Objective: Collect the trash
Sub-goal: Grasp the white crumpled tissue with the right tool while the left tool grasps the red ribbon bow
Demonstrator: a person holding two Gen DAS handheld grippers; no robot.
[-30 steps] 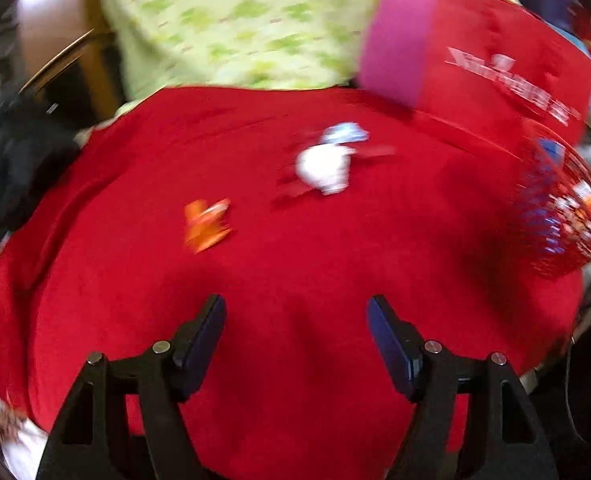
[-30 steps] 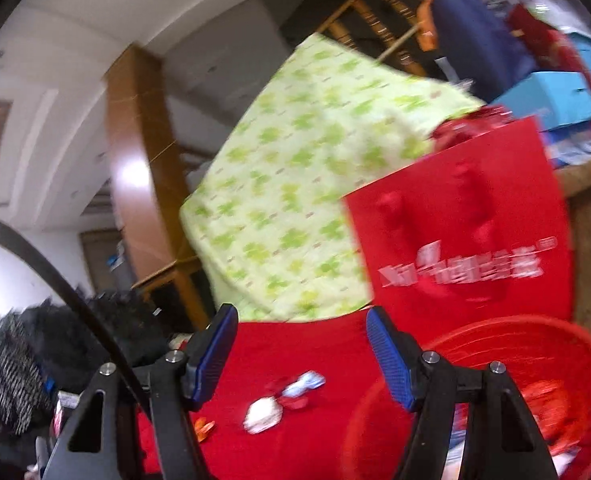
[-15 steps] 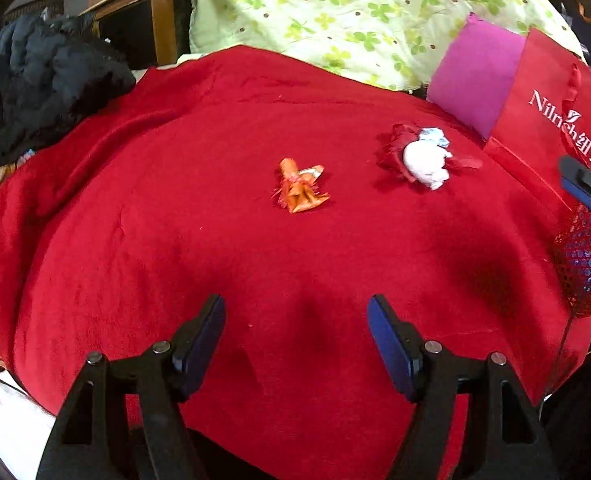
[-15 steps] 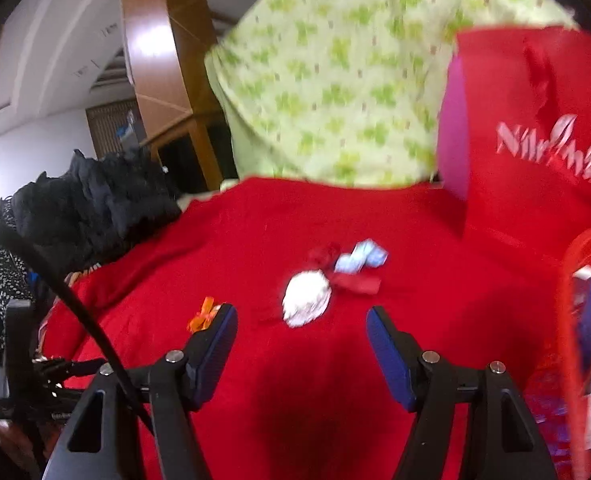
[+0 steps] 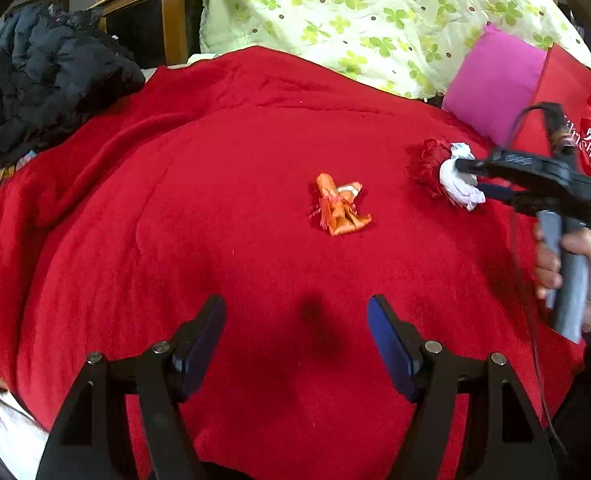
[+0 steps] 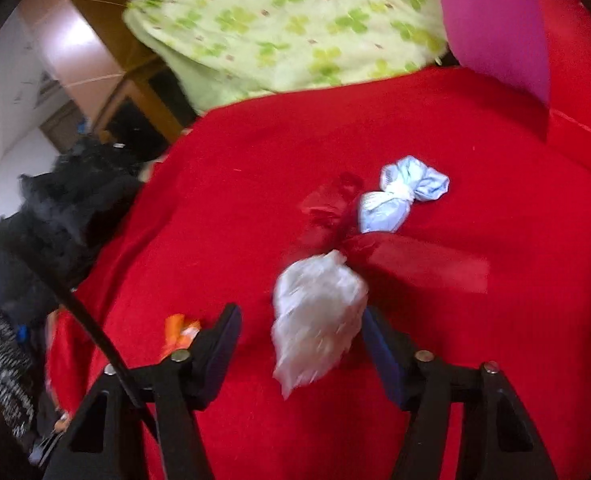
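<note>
Where half second earlier right gripper (image 6: 299, 332) was held back, white wrapper (image 6: 315, 316) now bracketed by wide-open jaws, nothing clamped; pickup judged imminent. Left gripper (image 5: 295, 332) spread, empty, short of orange wrapper (image 5: 341, 210), itself left of white wrapper on red blanket (image 5: 215, 200).

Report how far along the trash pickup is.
Done: nothing visibly collected. In hand: the right hand-held gripper is open around the white wrapper, not yet shut. Left: the orange wrapper, red wrapper and pale blue wrapper on the red blanket; the left hand-held gripper is open, empty.

Wooden cabinet (image 5: 151, 16); white wall (image 6: 3, 92)
</note>
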